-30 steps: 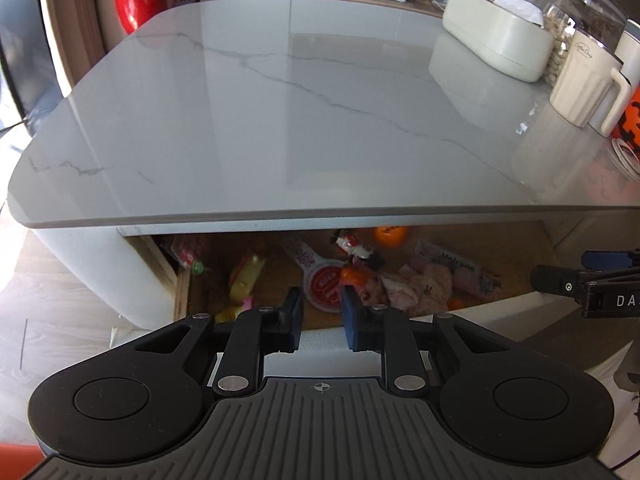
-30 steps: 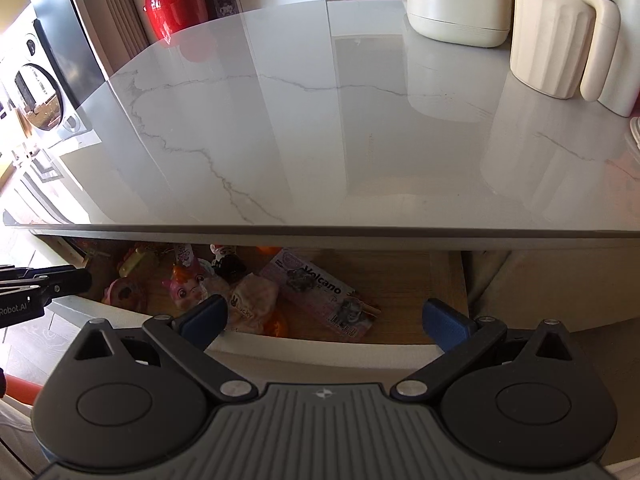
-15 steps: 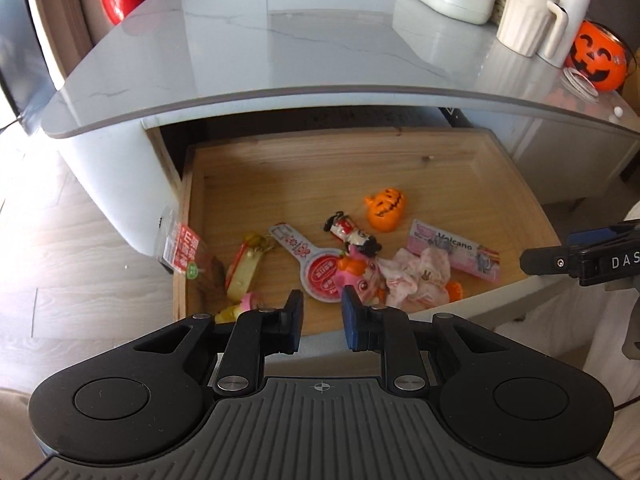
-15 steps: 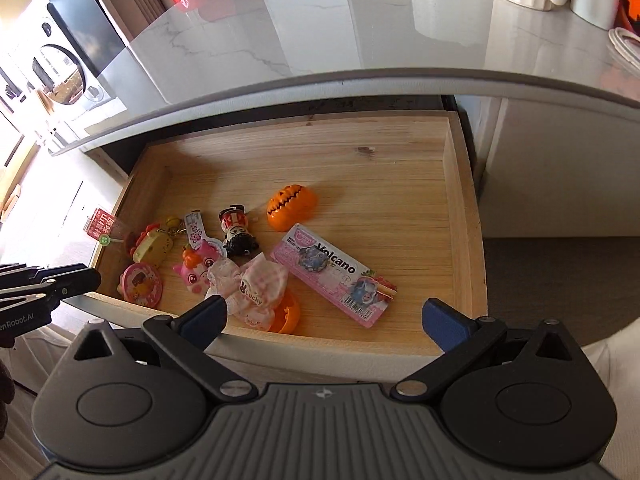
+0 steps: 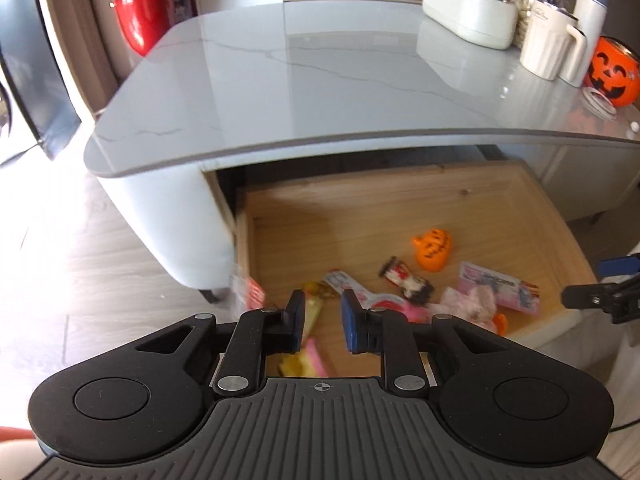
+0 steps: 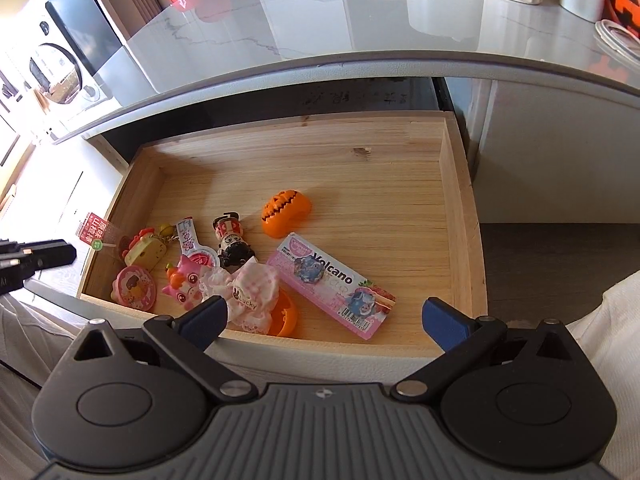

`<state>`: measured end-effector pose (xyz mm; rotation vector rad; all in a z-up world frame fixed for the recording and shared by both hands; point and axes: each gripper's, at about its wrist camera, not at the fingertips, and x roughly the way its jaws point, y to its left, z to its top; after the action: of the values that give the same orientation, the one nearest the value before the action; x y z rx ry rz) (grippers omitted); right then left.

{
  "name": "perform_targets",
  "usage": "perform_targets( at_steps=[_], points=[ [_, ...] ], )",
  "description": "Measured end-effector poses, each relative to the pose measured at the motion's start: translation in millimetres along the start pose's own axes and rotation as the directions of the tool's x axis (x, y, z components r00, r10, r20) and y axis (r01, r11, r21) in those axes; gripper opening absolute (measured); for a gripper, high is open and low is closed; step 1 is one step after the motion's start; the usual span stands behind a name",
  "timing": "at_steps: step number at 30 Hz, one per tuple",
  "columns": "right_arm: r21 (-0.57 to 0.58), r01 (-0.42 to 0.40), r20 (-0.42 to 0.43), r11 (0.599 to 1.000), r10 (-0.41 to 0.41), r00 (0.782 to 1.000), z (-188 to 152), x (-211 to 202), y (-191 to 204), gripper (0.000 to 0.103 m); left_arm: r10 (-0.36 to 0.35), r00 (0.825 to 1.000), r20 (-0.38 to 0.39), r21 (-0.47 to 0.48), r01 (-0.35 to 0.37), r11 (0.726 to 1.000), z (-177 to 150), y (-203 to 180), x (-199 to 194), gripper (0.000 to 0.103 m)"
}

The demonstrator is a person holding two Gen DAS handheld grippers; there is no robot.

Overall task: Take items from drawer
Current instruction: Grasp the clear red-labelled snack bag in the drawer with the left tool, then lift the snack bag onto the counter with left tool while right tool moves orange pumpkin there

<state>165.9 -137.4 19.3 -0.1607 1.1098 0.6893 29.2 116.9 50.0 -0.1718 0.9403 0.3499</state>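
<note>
The wooden drawer (image 6: 452,200) stands pulled out under the marble tabletop (image 5: 320,80). Near its front lie an orange pumpkin toy (image 6: 286,213), a pink Volcano candy pack (image 6: 332,284), a small black-and-red figure (image 6: 231,242), a pink frilly pouch (image 6: 248,292), a pink cat toy (image 6: 183,284), a yellow keychain (image 6: 145,250) and a round pink case (image 6: 134,288). My right gripper (image 6: 324,316) hangs wide open over the drawer's front edge, holding nothing. My left gripper (image 5: 322,320) hovers above the drawer's front left corner, its jaws a narrow gap apart with nothing between them.
On the tabletop's far right stand a white box (image 5: 468,20), a cream jug (image 5: 548,44) and an orange pumpkin bucket (image 5: 610,72). A red appliance (image 5: 140,12) stands beyond the table's left end. A red-labelled packet (image 6: 96,230) hangs over the drawer's left wall.
The drawer has gone from barely showing under the tabletop to fully pulled out. Both grippers have drawn back and risen; the left has shifted toward the drawer's left side.
</note>
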Motion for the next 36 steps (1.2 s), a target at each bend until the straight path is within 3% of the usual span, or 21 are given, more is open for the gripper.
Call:
perform_targets(
  at_steps=[6,14,20,23,27,31,36],
  points=[
    [-0.001,-0.015,-0.021,1.0,0.015,1.0,3,2,-2,0.103,0.112,0.991,-0.076,0.057,-0.108,0.992,20,29,30,0.023],
    [-0.006,-0.086,-0.09,0.996,0.086,0.992,17,10,-13,0.103,0.12,0.968,-0.22,0.092,-0.102,0.991,22,32,84,0.027],
    [-0.212,-0.042,0.055,0.976,0.054,0.997,41,-11,8,0.103,0.121,0.966,-0.229,0.131,-0.093,0.987,29,19,99,0.02],
    [-0.246,-0.042,0.079,0.968,0.063,0.995,60,-10,11,0.103,0.032,0.978,-0.207,0.154,0.0,0.988,32,9,94,0.009],
    [-0.318,-0.009,0.078,0.948,0.036,0.996,82,8,17,0.103,-0.076,0.985,-0.158,0.179,0.104,0.978,36,-12,82,0.009],
    [-0.415,-0.012,0.026,0.91,0.025,0.999,95,38,24,0.101,-0.22,0.968,-0.122,0.153,0.237,0.959,35,-21,65,0.009],
    [-0.584,-0.031,-0.056,0.811,-0.001,0.998,89,83,45,0.081,-0.301,0.948,-0.108,0.129,0.313,0.941,36,-21,59,0.008]
  ],
)
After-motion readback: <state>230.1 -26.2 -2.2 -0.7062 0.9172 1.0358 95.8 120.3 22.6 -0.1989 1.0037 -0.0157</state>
